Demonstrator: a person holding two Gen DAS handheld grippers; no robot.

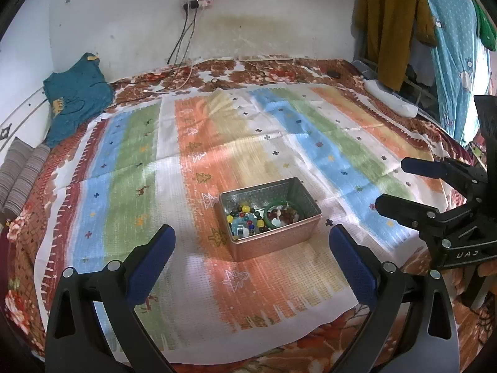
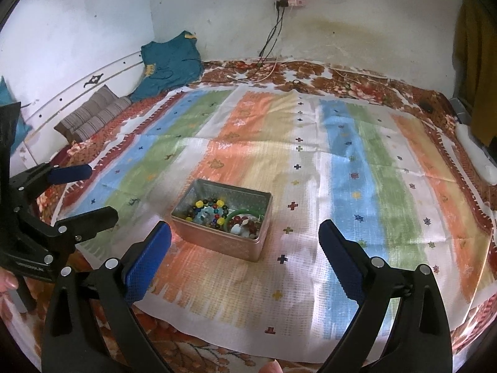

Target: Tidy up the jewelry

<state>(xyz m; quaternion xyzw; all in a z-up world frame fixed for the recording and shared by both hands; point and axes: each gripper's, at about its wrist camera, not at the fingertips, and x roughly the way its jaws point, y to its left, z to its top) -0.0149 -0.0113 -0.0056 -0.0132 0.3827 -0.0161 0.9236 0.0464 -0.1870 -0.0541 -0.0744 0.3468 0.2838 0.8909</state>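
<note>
Jewelry [image 1: 264,216] sits piled in the open tin [image 1: 275,242] mid-cloth [image 1: 186,143], with left gripper [image 1: 251,261] and right gripper [image 2: 245,258] both hovering near, spread wide and empty, probably lining up a grab.

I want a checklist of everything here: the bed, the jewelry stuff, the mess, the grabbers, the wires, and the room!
Surface: striped multicoloured cloth spread over a floral bedspread.
Job's things: open rectangular metal tin on the cloth, holding colourful bead bracelets and a green bangle.
Clutter: teal garment, striped grey cushion, white bolster.
Grippers: left gripper and right gripper both open, empty, above the cloth.
Cables: black cords hanging from a wall power strip.
Surroundings: stained white wall, hanging mustard garment.
</note>
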